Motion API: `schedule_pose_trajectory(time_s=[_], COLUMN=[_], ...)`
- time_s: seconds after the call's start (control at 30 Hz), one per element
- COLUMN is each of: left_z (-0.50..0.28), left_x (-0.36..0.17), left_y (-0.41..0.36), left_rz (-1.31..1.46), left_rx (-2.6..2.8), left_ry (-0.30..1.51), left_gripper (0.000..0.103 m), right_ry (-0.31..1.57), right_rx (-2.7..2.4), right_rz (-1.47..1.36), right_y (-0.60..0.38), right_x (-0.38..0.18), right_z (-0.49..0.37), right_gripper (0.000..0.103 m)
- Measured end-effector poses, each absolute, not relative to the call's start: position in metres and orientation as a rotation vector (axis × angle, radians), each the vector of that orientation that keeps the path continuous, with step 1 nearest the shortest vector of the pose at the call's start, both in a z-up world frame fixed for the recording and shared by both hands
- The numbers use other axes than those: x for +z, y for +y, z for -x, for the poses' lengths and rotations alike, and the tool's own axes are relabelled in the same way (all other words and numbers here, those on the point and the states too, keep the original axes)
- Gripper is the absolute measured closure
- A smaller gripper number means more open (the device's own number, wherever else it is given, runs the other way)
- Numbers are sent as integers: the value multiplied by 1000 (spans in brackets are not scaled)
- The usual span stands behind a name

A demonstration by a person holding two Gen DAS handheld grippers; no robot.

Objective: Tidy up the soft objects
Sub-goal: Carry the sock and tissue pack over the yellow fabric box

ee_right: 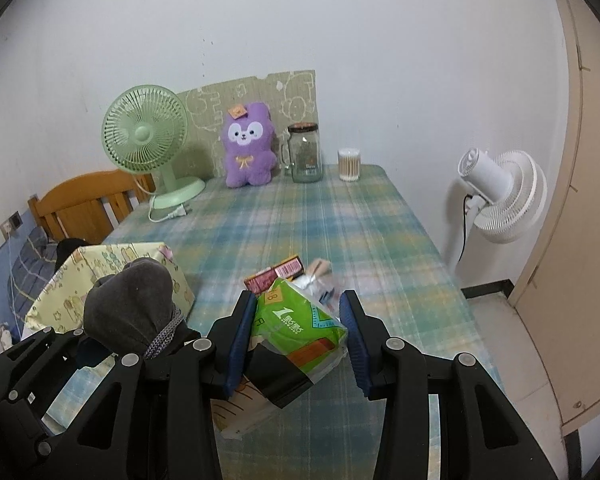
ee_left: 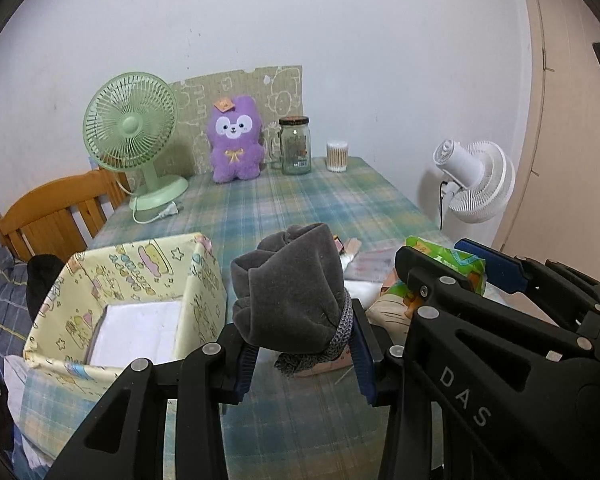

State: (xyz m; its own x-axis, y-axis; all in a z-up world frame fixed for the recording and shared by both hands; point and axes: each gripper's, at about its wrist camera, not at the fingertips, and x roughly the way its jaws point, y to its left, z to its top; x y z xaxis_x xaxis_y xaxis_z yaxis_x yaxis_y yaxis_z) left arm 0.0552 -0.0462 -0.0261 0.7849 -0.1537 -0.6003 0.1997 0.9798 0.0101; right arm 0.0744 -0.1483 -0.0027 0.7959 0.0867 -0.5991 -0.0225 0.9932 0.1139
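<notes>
I am holding a rolled grey sock bundle (ee_left: 292, 292) in my left tongs (ee_left: 304, 360), which are clamped on its knitted cuff end, so the soft bulk is standing up clear of the table (ee_left: 300, 200). I am keeping it lifted just beside the yellow patterned storage box (ee_left: 204, 280), because that looks like where it belongs. The box is sitting open at the table's left edge, and inside I am seeing only a white folded layer (ee_left: 136, 332) on the bottom. My right tongs (ee_right: 296, 340) are spread wide around a green tissue pack (ee_right: 300, 328), with a gap showing at the right finger, so they are not gripping it. It is resting on other small packets (ee_right: 276, 274).
</notes>
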Motion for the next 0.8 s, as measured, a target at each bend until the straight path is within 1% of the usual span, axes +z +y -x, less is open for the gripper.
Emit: schedule_pose_trajectory(time_s=[0.43, 0.8], left_z=[-65, -73], left_x=[-2, 7], left_y=[-30, -6], left_rz=[-82, -67], left_rx=[-178, -152], left_ry=[616, 596], left_gripper=[61, 61], right_ry=[593, 562], right_rx=[66, 98], right_rz=[-80, -57], right_y=[-132, -106], right_x=[26, 41], right_z=[-81, -93], right_gripper=[57, 57])
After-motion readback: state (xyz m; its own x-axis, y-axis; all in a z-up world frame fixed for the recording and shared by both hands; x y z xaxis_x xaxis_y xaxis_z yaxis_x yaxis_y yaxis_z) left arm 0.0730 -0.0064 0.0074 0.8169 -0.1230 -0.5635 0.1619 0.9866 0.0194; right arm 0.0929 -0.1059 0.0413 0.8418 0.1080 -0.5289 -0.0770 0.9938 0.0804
